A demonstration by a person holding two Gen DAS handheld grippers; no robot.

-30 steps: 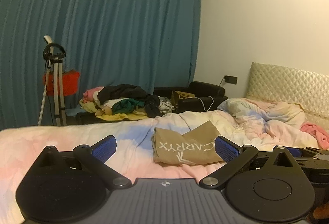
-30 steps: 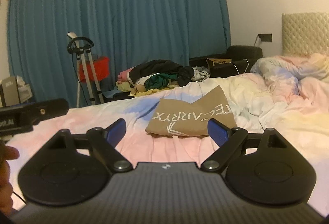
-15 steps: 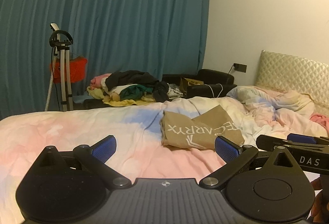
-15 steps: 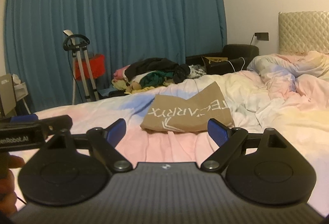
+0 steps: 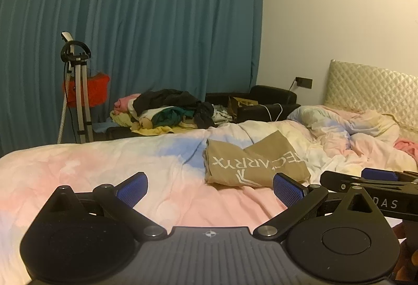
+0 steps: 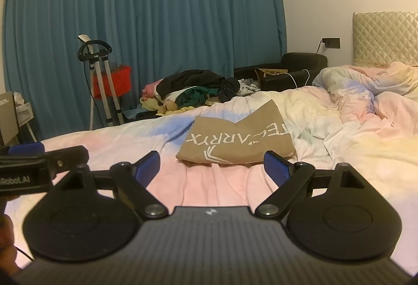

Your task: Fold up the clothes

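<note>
A folded tan garment [image 5: 250,164] [image 6: 237,141] with white lettering lies on the pastel bedspread [image 5: 91,167] [image 6: 117,138], ahead of both grippers and apart from them. My left gripper [image 5: 210,187] is open, blue pads wide, nothing between them. My right gripper [image 6: 211,166] is open too and holds nothing. Each gripper shows at the edge of the other's view: the right one [image 5: 371,180] to the right, the left one [image 6: 39,164] to the left.
A heap of unfolded clothes [image 5: 167,112] [image 6: 190,91] lies beyond the bed's far edge. A garment steamer stand [image 5: 78,91] and a red basket [image 5: 91,89] stand before the blue curtain. A crumpled duvet [image 5: 352,133], a quilted headboard [image 5: 371,91] and a dark armchair [image 5: 271,99] sit right.
The left wrist view has swung so the tan garment and room sit further right and the right gripper shows more. The right view shifted slightly. Both grippers stay open.
</note>
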